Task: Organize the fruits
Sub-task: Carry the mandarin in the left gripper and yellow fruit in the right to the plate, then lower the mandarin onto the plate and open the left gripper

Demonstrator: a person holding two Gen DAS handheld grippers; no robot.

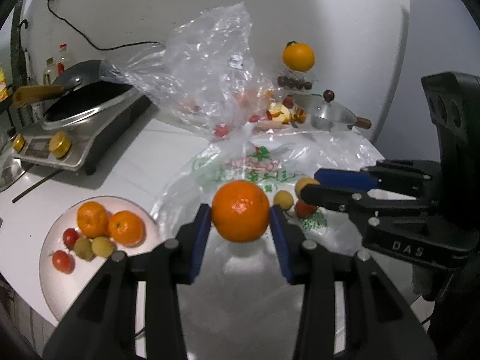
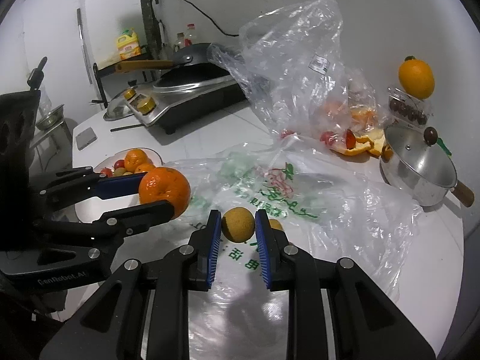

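Both tongs are gripping fruit above the printed plastic bag: my left gripper is clamping a mandarin across its middle, and my right gripper is pinching a small yellow fruit. I'm judging the mandarin light, soft-skinned and easily bruised, so a broad hold at its widest part is suiting it; the small fruit looks firmer but likely to roll. I'm reading "DAS" and "GenRobot.AI" on the gripper bodies; the bag's green characters are staying illegible. Sorted fruit is sitting on the white plate.

Orange mandarin, yellow-brown small fruit, blue-padded black tongs, white plate.
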